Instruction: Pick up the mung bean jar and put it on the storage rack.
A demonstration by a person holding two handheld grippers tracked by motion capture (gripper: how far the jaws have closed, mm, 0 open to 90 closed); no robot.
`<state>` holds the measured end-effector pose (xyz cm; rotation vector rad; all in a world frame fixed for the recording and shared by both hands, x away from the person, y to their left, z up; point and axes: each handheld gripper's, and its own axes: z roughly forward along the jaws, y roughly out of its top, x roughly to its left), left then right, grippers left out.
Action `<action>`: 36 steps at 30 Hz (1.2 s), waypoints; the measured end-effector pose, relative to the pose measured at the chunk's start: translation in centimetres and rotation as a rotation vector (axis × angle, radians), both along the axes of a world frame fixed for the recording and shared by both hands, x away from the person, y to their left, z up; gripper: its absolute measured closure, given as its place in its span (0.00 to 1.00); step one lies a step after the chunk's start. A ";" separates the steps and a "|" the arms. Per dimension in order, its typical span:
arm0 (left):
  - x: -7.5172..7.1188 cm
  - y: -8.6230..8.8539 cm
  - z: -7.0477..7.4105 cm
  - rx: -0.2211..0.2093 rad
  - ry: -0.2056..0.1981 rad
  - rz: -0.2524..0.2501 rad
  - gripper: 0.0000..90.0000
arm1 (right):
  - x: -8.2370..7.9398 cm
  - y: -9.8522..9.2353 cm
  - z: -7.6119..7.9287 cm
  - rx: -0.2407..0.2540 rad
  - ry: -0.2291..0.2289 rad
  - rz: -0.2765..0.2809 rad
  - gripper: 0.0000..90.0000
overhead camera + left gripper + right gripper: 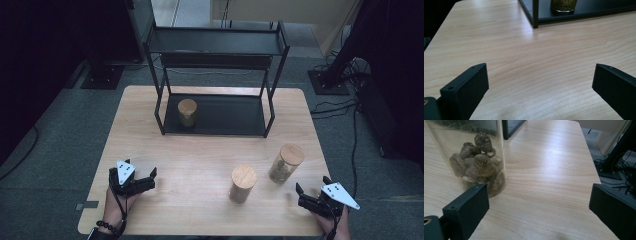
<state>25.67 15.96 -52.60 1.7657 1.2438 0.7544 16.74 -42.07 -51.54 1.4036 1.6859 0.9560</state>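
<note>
1. My left gripper sits low over the near-left part of the table, jaws spread wide with nothing between them. In the left gripper view I see bare wood ahead and, farther off, the corner post of the black rack.

2. On the rack's lower shelf, at its left end, stands a lidded jar. The left gripper view shows its base packed with small green beans, so I judge it fairly heavy for its size.

3. Near the middle of the table's front half stands a second jar with a wooden lid. I cannot tell what is inside it.

4. Just right of it, a little farther back, is the mushroom jar, a clear cylinder with a wooden lid. The right gripper view shows it partly filled with dried brown mushrooms heaped at the bottom. This is the thing nearest my right gripper.

5. I expect this jar to be light, stiff, smooth and slippery, and breakable if it is glass. I would take it across the wall around mid-height, below the lid, squeezing gently, since the lid may simply lift off.

6. My right gripper rests near the front right corner, just beside the mushroom jar and not touching it, jaws wide apart and empty.
</note>
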 end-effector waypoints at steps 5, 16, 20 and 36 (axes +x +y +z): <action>-0.7 0.6 0.0 0.022 -0.005 0.005 0.00 | -0.1 0.0 0.0 -0.001 -0.002 0.003 0.03; -1.6 2.4 0.0 0.017 0.000 0.014 0.00 | -0.2 0.3 0.0 -0.030 0.004 -0.018 0.03; -1.7 2.9 0.0 0.015 0.000 0.008 0.00 | -0.4 0.4 0.0 -0.029 0.002 -0.017 0.03; -1.6 4.6 -0.1 0.013 0.027 0.000 0.00 | -0.9 -0.2 0.1 0.003 0.006 -0.017 0.02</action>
